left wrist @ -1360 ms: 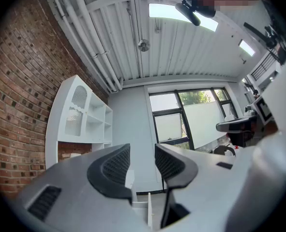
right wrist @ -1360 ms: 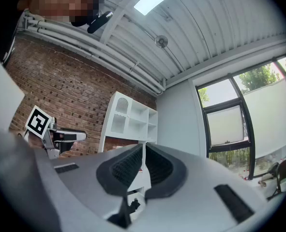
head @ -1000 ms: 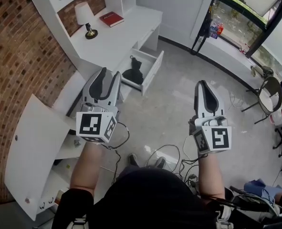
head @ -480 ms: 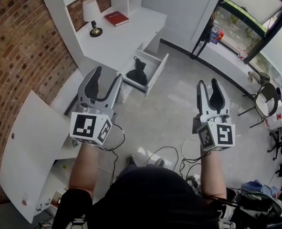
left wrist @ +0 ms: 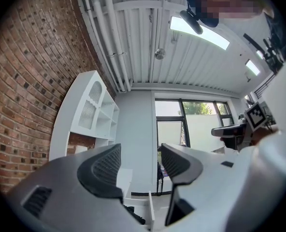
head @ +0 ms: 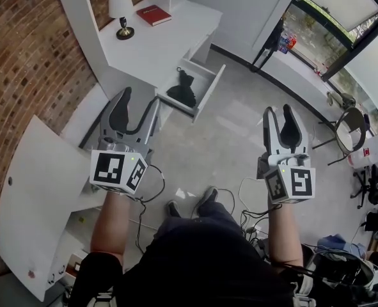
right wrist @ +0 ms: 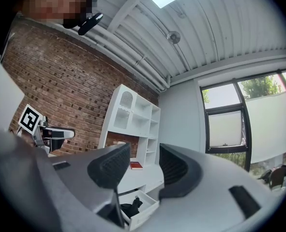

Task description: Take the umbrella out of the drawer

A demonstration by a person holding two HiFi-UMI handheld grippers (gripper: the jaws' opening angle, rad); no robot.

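A black folded umbrella (head: 181,89) lies inside the open drawer (head: 209,87) of the white bench (head: 166,47), which also carries a lamp (head: 119,8) and a red book (head: 154,15). Both grippers are held above the floor (head: 230,142), well apart from the drawer. The left gripper (head: 139,104) has just been opening; its fingers (left wrist: 104,166) stand wide with nothing between them. The right gripper (head: 279,112) has likewise just been opening, and its fingers (right wrist: 111,166) are spread wide and empty.
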